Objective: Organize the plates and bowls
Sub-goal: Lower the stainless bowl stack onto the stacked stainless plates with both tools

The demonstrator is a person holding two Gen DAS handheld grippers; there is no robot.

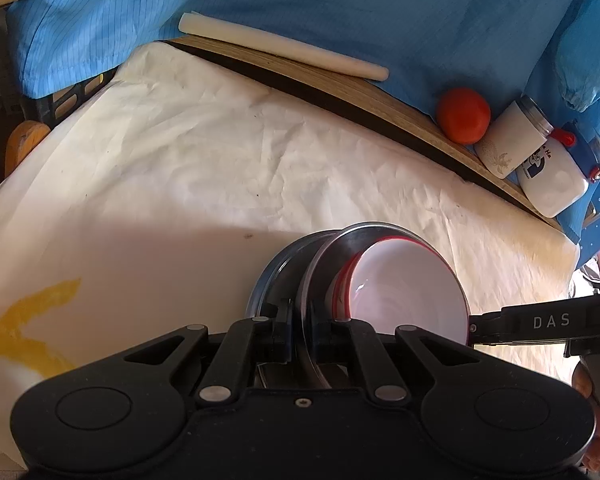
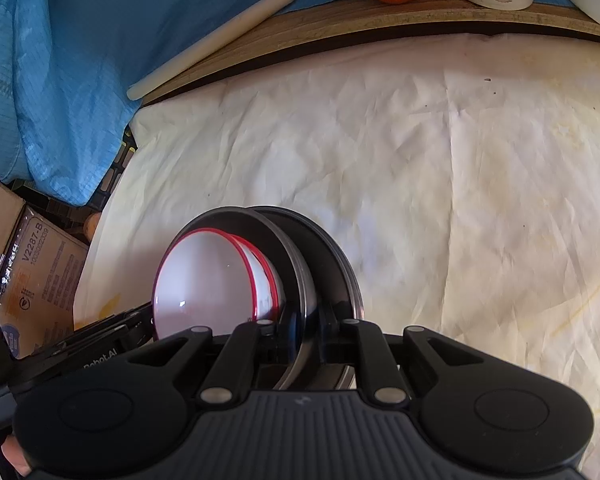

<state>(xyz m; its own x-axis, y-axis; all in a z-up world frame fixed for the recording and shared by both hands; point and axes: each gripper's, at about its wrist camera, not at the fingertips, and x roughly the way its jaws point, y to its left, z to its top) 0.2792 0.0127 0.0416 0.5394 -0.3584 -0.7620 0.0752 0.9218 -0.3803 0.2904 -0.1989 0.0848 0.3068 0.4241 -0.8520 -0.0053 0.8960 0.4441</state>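
From the left wrist view, I judge the main risk is slipping: my left gripper (image 1: 300, 322) pinches only the thin rim of a steel plate (image 1: 332, 248), which stands on edge above the tabletop (image 1: 180, 152), so the red-rimmed bowls (image 1: 412, 292) nested against it could slide out. The rim sits between the closed fingers, bowls to their right

From the right wrist view, my right gripper (image 2: 305, 326) is closed on the plate rim too, with the bowls (image 2: 208, 280) just left of the fingers. If both hands pull unevenly, I think the stack may twist loose
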